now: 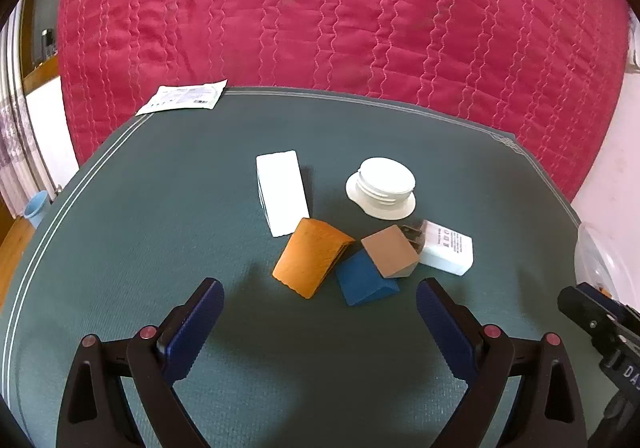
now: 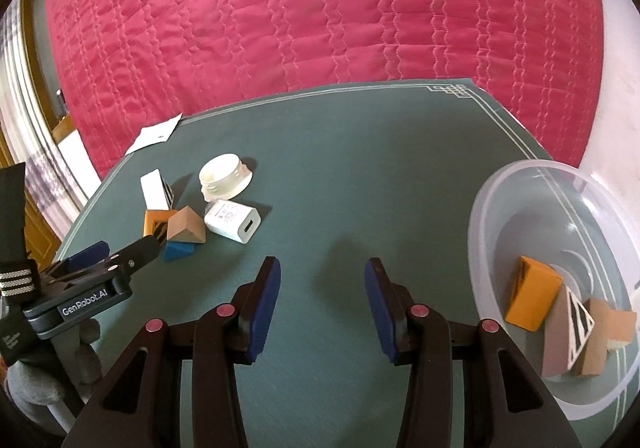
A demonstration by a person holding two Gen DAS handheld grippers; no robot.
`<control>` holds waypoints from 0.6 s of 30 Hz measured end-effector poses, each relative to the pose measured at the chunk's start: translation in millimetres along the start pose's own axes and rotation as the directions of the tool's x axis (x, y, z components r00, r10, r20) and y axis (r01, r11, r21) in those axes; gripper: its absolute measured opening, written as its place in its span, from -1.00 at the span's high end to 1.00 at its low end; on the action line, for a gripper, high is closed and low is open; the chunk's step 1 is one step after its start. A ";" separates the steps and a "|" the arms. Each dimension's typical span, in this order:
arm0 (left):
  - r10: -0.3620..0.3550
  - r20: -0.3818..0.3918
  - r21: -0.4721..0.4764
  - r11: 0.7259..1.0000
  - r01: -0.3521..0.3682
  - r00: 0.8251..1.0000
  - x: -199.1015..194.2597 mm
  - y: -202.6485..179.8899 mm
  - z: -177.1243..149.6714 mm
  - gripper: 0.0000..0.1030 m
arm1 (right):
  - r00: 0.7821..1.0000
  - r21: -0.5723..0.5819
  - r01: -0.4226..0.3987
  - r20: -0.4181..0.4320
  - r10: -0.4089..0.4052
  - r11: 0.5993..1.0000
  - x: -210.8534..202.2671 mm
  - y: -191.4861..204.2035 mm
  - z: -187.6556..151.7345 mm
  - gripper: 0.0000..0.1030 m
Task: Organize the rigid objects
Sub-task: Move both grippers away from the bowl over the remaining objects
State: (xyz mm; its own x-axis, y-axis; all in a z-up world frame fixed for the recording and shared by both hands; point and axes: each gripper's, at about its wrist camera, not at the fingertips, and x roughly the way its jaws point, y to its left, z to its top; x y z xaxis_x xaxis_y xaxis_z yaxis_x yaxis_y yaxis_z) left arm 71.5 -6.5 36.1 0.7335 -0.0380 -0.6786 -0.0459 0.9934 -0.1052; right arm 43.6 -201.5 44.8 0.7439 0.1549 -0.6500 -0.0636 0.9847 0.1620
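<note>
On the green mat [image 1: 160, 208] lies a cluster: a white rectangular block [image 1: 281, 191], a white round lid [image 1: 382, 187], an orange block [image 1: 310, 262], a blue wedge [image 1: 365, 284], a tan block [image 1: 391, 257] and a white charger [image 1: 448, 252]. My left gripper [image 1: 320, 312] is open and empty, just in front of the orange block and blue wedge. My right gripper [image 2: 322, 288] is open and empty over bare mat. The clear plastic bowl [image 2: 496, 208] at its right holds an orange block [image 2: 534, 298] and tan blocks [image 2: 600, 336]. The cluster also shows in the right wrist view [image 2: 188, 224].
A pink quilted bedspread [image 1: 340, 16] lies behind the mat. A white paper leaflet [image 1: 182, 99] sits at the mat's far left corner. A light blue cup [image 1: 35, 208] stands off the mat at left. The left gripper's body [image 2: 92, 276] shows in the right wrist view.
</note>
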 end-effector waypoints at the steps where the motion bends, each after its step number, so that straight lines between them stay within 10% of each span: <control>1: 0.000 -0.001 -0.002 1.000 0.000 1.000 0.2 1.0 -0.2 -0.92 | 1.000 -0.002 -0.001 -0.003 0.001 1.000 1.8 1.1 0.1 0.12; 18: 0.036 -0.049 -0.008 0.999 -0.036 0.998 12.8 8.9 4.5 -0.92 | 0.999 -0.006 -0.021 -0.034 0.021 1.000 22.5 10.1 0.8 0.12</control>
State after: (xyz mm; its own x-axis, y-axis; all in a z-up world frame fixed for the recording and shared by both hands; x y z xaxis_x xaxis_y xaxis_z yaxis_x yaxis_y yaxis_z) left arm 83.6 2.3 29.8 0.6975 -0.0079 -0.7166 -0.0778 0.9932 -0.0867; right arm 60.2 -188.1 32.4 0.7196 0.1778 -0.6712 -0.0833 0.9818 0.1708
